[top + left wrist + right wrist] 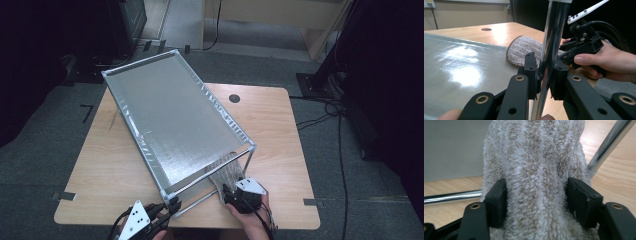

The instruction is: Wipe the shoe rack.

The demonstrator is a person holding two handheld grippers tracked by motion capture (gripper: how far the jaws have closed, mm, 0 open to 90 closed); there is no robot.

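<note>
Nearest us, at the table's (pixel 280 107) front edge, our left gripper (pixel 169 209) is clamped tight on the chrome corner post (pixel 550 50) of the rack (pixel 170 115), whose silver shelf spans the tabletop diagonally. Our right gripper (pixel 535 195) straddles the fluffy beige towel (pixel 534 157), jaws wide with pads at its flanks; whether they press we cannot tell. Towel lies under the rack's near end, between its posts, with bare wood open to the right.
</note>
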